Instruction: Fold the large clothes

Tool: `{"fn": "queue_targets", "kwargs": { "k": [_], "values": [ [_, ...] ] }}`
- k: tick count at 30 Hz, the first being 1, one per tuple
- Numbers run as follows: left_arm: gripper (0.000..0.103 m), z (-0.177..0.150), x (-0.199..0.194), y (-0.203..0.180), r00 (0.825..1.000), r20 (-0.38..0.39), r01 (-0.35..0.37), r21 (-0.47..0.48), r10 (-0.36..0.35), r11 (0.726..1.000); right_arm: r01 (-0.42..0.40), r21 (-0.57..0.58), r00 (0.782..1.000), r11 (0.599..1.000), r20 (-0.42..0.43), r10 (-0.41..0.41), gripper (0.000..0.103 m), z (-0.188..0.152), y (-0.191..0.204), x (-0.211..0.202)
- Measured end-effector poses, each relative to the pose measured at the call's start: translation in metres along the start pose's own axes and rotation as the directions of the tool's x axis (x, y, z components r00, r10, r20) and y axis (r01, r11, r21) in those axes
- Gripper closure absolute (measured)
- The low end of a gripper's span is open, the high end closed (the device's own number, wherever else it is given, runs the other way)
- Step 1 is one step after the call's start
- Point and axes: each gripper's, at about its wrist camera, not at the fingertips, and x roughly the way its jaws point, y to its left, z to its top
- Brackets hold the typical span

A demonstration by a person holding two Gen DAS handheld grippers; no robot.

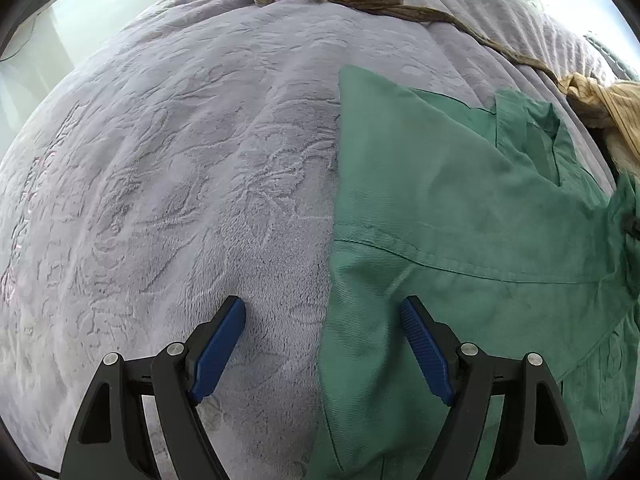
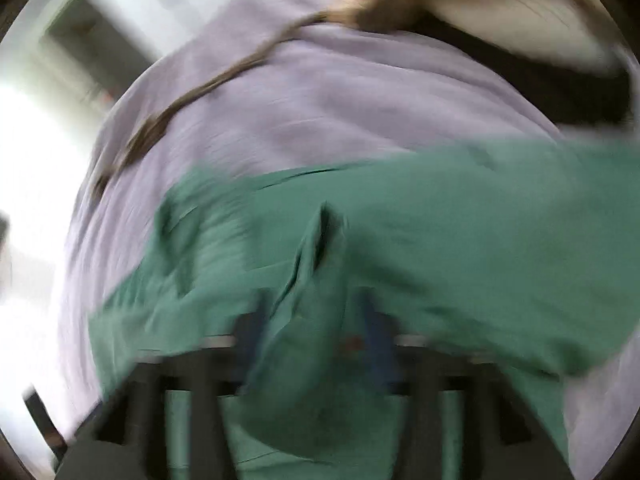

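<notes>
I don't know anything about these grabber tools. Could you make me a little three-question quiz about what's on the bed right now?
1. True or false: the left gripper is clamped shut on the brown belt.
2. What colour is the garment lying on the blanket? A red, B green, C white.
3. Fill in: a fold of the garment stands between the fingers of the ___ gripper.

Key
1. False: its jaws stand open over the garment's edge, and the belt lies far off across the blanket.
2. B.
3. Right; that view is too blurred to tell whether the fingers press on the cloth.
</notes>
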Motion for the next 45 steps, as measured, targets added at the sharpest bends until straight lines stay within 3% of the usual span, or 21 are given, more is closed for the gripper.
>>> {"fn": "queue_targets", "kwargs": {
  "k": [3, 5, 6, 8, 11, 13, 15, 18, 19, 20, 22, 27, 29, 32, 34, 36, 37, 38, 41, 42, 45],
  "values": [
    [0.022, 0.014, -0.007, 0.002, 0.999, 0.015, 0.042, 0.004, -0.042, 0.999, -0.12, 0.086, 0.993, 0.989, 0.022, 0.119, 0.026, -0.019, -0.017, -0.027],
    [0.022, 0.031, -0.012, 0.004, 0.997, 0.039, 0.062, 0.015, -0.062, 0.998, -0.265, 0.134, 0.963, 0.955, -0.018, 0.27, 0.026, -0.039, -0.008, -0.032],
    [0.022, 0.04, -0.013, 0.006, 0.997, 0.051, 0.064, 0.019, -0.065, 0.998, -0.342, 0.162, 0.934, 0.926, -0.052, 0.354, 0.026, -0.056, 0.001, -0.031],
    [0.022, 0.064, -0.008, 0.006, 0.996, 0.049, 0.073, 0.037, -0.075, 0.997, -0.485, 0.238, 0.836, 0.842, -0.159, 0.526, 0.026, -0.096, 0.03, -0.015],
    [0.022, 0.095, 0.013, 0.001, 0.993, -0.012, 0.115, 0.072, -0.115, 0.991, -0.537, 0.352, 0.707, 0.766, -0.307, 0.637, 0.026, -0.16, 0.082, 0.026],
    [0.022, 0.106, 0.029, -0.008, 0.991, -0.055, 0.127, 0.086, -0.122, 0.988, -0.537, 0.398, 0.659, 0.744, -0.353, 0.665, 0.026, -0.19, 0.113, 0.055],
    [0.022, 0.113, 0.039, -0.015, 0.991, -0.072, 0.12, 0.101, -0.113, 0.988, -0.522, 0.434, 0.645, 0.735, -0.364, 0.673, 0.027, -0.21, 0.134, 0.077],
    [0.024, 0.115, 0.045, -0.02, 0.99, -0.086, 0.124, 0.097, -0.116, 0.987, -0.494, 0.472, 0.67, 0.731, -0.329, 0.665, 0.029, -0.216, 0.148, 0.095],
    [0.045, 0.114, 0.044, -0.021, 0.989, -0.085, 0.132, 0.103, -0.123, 0.986, -0.489, 0.487, 0.671, 0.723, -0.32, 0.669, 0.049, -0.214, 0.152, 0.1],
    [0.062, 0.115, 0.045, -0.023, 0.986, -0.091, 0.152, 0.119, -0.141, 0.981, -0.482, 0.499, 0.666, 0.72, -0.324, 0.672, 0.096, -0.213, 0.157, 0.105],
    [0.095, 0.117, 0.045, -0.023, 0.981, -0.107, 0.176, 0.119, -0.163, 0.977, -0.476, 0.497, 0.664, 0.725, -0.337, 0.667, 0.1, -0.209, 0.169, 0.109],
    [0.099, 0.119, 0.018, 0.006, 0.96, -0.048, 0.28, 0.072, -0.277, 0.957, -0.609, 0.417, 0.571, 0.675, -0.361, 0.738, 0.101, -0.209, 0.219, 0.106],
    [0.099, 0.119, 0.012, 0.02, 0.956, -0.032, 0.292, 0.077, -0.29, 0.953, -0.602, 0.391, 0.559, 0.696, -0.416, 0.717, 0.101, -0.22, 0.235, 0.123],
    [0.099, 0.116, 0.022, 0.037, 0.959, -0.048, 0.282, 0.053, -0.28, 0.958, -0.525, 0.293, 0.613, 0.799, -0.521, 0.594, 0.1, -0.238, 0.239, 0.142],
    [0.099, 0.115, 0.032, 0.045, 0.954, -0.055, 0.296, 0.018, -0.295, 0.955, -0.536, 0.304, 0.594, 0.788, -0.527, 0.608, 0.095, -0.238, 0.228, 0.134],
    [0.099, 0.112, 0.037, 0.047, 0.949, -0.053, 0.311, -0.003, -0.311, 0.95, -0.544, 0.245, 0.589, 0.803, -0.57, 0.573, 0.067, -0.23, 0.213, 0.112],
    [0.099, 0.112, 0.037, 0.047, 0.948, -0.046, 0.315, -0.004, -0.314, 0.949, -0.555, 0.175, 0.628, 0.814, -0.554, 0.547, 0.053, -0.217, 0.199, 0.091],
    [0.099, 0.112, 0.037, 0.046, 0.948, -0.043, 0.317, -0.005, -0.317, 0.949, -0.549, 0.116, 0.673, 0.828, -0.526, 0.52, 0.051, -0.206, 0.186, 0.077],
    [0.099, 0.114, 0.035, 0.045, 0.946, -0.043, 0.322, -0.018, -0.322, 0.947, -0.401, -0.075, 0.871, 0.913, -0.34, 0.355, 0.051, -0.147, 0.133, 0.036],
    [0.099, 0.113, 0.033, 0.046, 0.945, -0.04, 0.323, -0.021, -0.323, 0.946, -0.328, -0.104, 0.916, 0.939, -0.276, 0.29, 0.051, -0.124, 0.117, 0.03],
    [0.099, 0.113, 0.027, 0.044, 0.951, -0.028, 0.309, -0.006, -0.309, 0.951, -0.102, -0.115, 0.987, 0.988, -0.137, 0.086, 0.051, -0.065, 0.065, 0.03]
  ]
}}
